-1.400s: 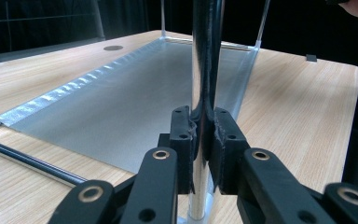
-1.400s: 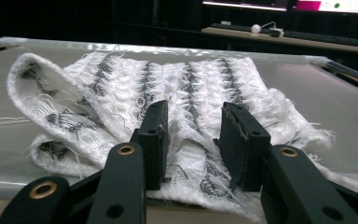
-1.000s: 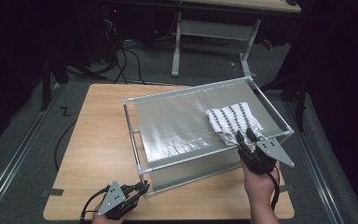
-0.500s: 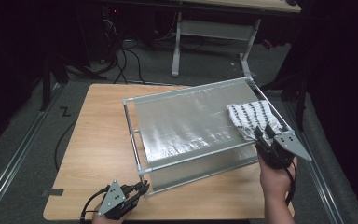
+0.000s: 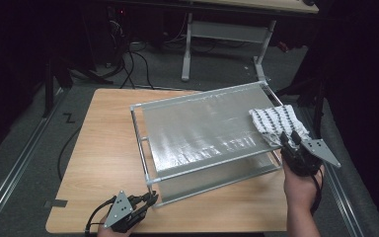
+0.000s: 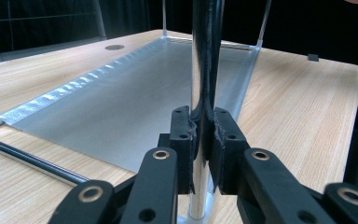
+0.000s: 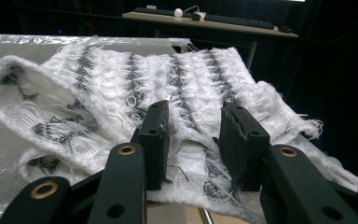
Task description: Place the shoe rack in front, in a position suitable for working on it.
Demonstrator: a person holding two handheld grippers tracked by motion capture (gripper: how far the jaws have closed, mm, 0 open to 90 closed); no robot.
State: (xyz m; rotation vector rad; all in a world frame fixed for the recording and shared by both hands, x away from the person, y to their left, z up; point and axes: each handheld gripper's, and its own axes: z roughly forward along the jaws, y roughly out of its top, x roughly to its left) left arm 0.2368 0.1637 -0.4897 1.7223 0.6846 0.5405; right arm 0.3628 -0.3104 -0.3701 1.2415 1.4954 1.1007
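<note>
A metal rack [image 5: 212, 165] with silver mesh shelves stands on the wooden table [image 5: 103, 148]. A fuzzy white cloth [image 5: 274, 121] with dark stripes lies on the top shelf's right end, partly hanging over the edge. My right gripper [image 5: 290, 139] comes in from the near right, shut on the cloth's near edge. In the right gripper view the cloth [image 7: 121, 79] bunches between the pads of that gripper [image 7: 196, 126]. My left gripper [image 5: 151, 198] is at the rack's near left corner. In the left gripper view this gripper [image 6: 206, 123] is shut on the chrome upright post [image 6: 206, 70].
The rack's lower mesh shelf [image 6: 121, 102] runs away from the post. Behind the table stand a desk frame [image 5: 227, 29] and floor cables [image 5: 128, 64]. Bare wood lies left of the rack and along the table's front edge.
My right gripper has moved to the right along the rack's near side, and the cloth has slid with it to the shelf's right edge. The left gripper has stayed on the post.
</note>
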